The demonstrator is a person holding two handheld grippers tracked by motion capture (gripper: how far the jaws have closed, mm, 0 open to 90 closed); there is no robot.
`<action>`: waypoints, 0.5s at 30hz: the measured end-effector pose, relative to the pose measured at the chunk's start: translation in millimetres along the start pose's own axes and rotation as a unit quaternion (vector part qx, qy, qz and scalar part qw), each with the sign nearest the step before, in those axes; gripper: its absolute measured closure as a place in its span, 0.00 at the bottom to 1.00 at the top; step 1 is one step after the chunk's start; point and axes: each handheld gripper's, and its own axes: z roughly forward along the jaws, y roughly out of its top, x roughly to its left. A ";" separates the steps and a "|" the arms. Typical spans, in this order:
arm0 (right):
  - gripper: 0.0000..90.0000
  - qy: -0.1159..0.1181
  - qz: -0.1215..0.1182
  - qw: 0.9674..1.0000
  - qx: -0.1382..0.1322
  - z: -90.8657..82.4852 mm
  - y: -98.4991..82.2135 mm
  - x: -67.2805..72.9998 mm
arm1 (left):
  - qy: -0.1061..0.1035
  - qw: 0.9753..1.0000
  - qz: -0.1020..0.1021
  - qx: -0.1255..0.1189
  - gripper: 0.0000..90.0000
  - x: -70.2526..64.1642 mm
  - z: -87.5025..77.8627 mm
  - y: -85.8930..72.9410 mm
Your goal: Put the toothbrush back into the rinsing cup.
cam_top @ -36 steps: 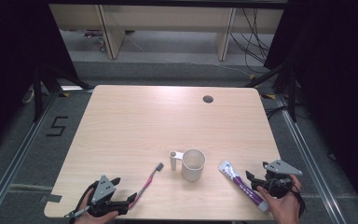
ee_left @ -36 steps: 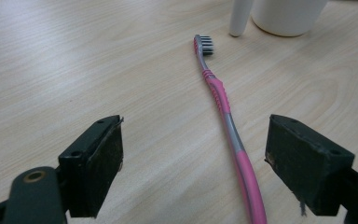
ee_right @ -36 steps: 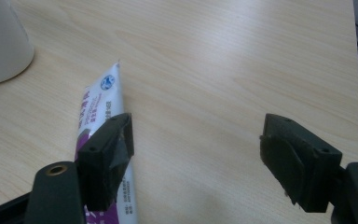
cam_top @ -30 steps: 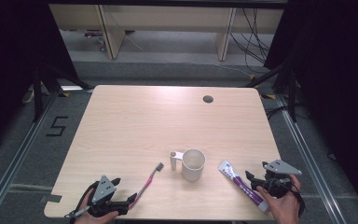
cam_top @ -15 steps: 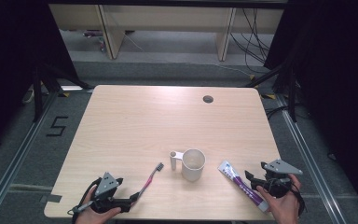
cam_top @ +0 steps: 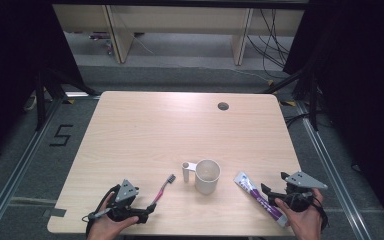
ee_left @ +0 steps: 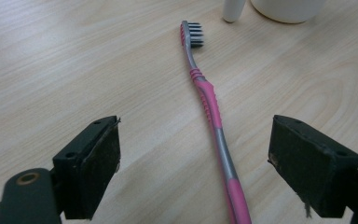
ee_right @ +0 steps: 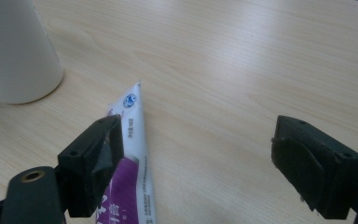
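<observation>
A pink and grey toothbrush (cam_top: 162, 189) lies on the wooden table (cam_top: 180, 130), bristles toward a white mug (cam_top: 207, 176). My left gripper (cam_top: 149, 209) is open at the handle end, and in the left gripper view the toothbrush (ee_left: 208, 100) runs between the wide-apart jaws of that gripper (ee_left: 198, 135), untouched. A white and purple toothpaste tube (cam_top: 256, 198) lies right of the mug. My right gripper (cam_top: 269, 192) is open and its jaws have just been opening. In the right gripper view the tube (ee_right: 134, 140) lies by the left jaw of the right gripper (ee_right: 200, 135), not pressed.
The mug's handle (cam_top: 186, 171) points left, toward the brush head. A round cable hole (cam_top: 223, 106) sits near the table's far edge. Both hands are at the near edge. The mug (ee_right: 14, 56) stands close beyond the tube's end.
The left gripper has slid a little to the right, so the toothbrush handle now lies between its jaws. The right hand has stayed put.
</observation>
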 end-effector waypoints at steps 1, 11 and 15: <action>0.19 0.005 0.008 1.000 0.001 0.4 0.1 0.9 | 0.001 1.000 0.003 0.001 0.18 0.3 1.6 0.6; 0.21 0.002 0.010 1.000 0.006 1.4 -0.5 3.5 | -0.013 0.999 0.024 0.043 0.30 -4.1 9.8 13.9; 0.21 0.008 0.001 1.000 0.001 1.4 -0.3 3.4 | -0.011 0.997 0.048 0.066 0.42 -5.8 15.6 21.6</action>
